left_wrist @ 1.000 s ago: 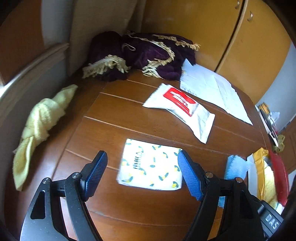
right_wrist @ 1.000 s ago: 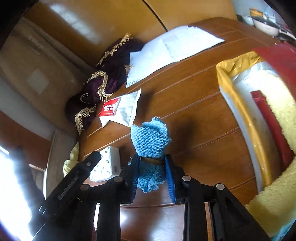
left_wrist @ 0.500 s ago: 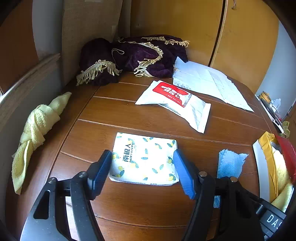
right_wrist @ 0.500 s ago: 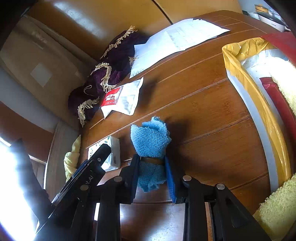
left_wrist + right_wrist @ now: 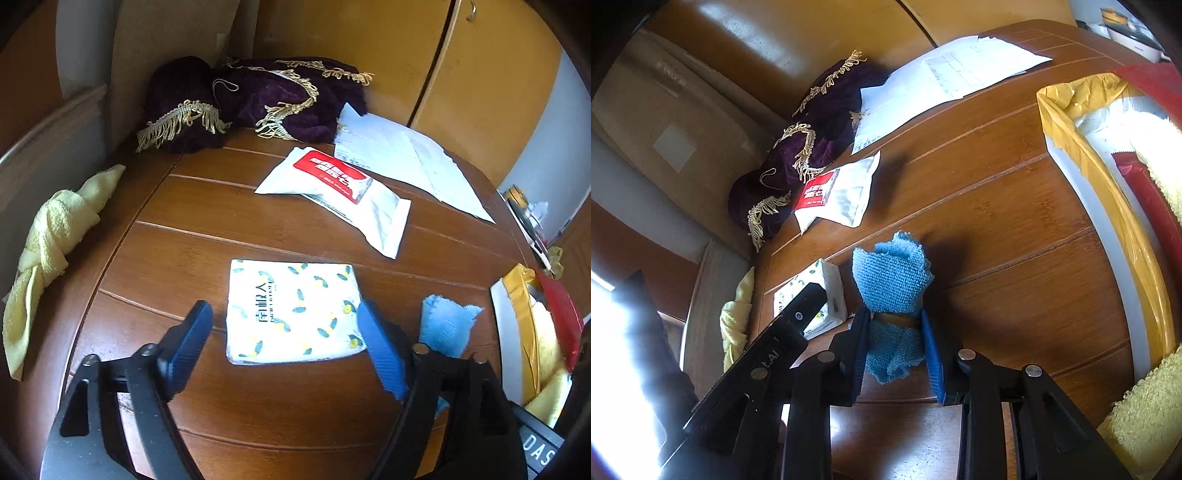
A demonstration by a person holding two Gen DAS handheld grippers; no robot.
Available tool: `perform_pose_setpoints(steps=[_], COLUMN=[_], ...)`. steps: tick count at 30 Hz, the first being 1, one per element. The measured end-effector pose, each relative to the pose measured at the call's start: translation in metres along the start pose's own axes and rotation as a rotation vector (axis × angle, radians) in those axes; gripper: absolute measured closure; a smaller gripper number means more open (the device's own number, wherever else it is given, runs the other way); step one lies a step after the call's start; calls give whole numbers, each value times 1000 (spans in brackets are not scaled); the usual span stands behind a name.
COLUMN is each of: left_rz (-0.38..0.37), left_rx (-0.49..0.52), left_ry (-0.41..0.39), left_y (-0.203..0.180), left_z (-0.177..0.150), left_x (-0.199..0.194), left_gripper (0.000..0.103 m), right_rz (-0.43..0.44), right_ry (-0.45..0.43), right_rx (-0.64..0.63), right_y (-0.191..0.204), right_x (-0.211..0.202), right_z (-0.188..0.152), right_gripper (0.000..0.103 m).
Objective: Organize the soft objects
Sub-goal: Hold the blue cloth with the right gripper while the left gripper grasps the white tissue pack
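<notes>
A white tissue pack with lemon print (image 5: 293,312) lies flat on the brown wooden table (image 5: 280,229). My left gripper (image 5: 284,343) is open, its blue pads either side of the pack's near end, not touching it. My right gripper (image 5: 895,350) is shut on a blue cloth (image 5: 891,280), which bunches above the pads; the same blue cloth (image 5: 447,325) shows just right of the left gripper. A yellow cloth (image 5: 48,243) lies at the table's left edge. The tissue pack (image 5: 827,291) is partly hidden behind the left gripper's arm in the right wrist view.
A white and red wipes pack (image 5: 343,192) lies mid-table, white papers (image 5: 406,166) behind it. A purple fringed fabric (image 5: 258,99) is heaped at the back. A yellow-rimmed container (image 5: 1100,173) holding yellow towels and a red item stands at the right.
My left gripper has moved forward so its open pads now flank the tissue pack. My right gripper has kept its grip on the blue cloth and shifted slightly away from the container.
</notes>
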State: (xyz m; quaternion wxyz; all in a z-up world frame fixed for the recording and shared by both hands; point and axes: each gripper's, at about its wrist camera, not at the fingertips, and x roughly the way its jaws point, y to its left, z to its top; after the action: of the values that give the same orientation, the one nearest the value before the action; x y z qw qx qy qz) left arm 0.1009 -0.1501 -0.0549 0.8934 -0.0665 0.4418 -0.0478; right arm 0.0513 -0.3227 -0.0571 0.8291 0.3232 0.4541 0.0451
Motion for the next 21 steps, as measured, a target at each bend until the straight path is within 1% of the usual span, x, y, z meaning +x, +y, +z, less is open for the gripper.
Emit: perform_pose_setpoints(steps=[7, 8, 9, 11, 13, 15, 19, 21], left_rz=[-3, -13, -26, -46, -43, -39, -53, -52], left_rx=[-1, -10, -18, -25, -28, -29, -49, -56], left_ry=[4, 9, 14, 18, 13, 3, 6, -2], left_y=[1, 3, 5, 6, 7, 8, 13, 15], left_z=[-1, 0, 0, 0, -1, -1, 0, 1], left_x=[2, 2, 2, 0, -2, -4, -6, -9], left_gripper=[18, 21, 26, 33, 37, 44, 53, 62], right_rz=[12, 13, 13, 15, 24, 29, 28, 26], right_ry=[8, 10, 11, 12, 16, 17, 17, 16], right_rx=[2, -1, -4, -7, -5, -2, -7, -10], right_y=[-1, -1, -1, 0, -1, -2, -2, -1], right_x=[0, 0, 0, 0, 0, 1, 0, 0], right_z=[1, 1, 1, 1, 1, 1, 1, 0], right_gripper=[73, 73, 73, 73, 73, 73, 73, 73])
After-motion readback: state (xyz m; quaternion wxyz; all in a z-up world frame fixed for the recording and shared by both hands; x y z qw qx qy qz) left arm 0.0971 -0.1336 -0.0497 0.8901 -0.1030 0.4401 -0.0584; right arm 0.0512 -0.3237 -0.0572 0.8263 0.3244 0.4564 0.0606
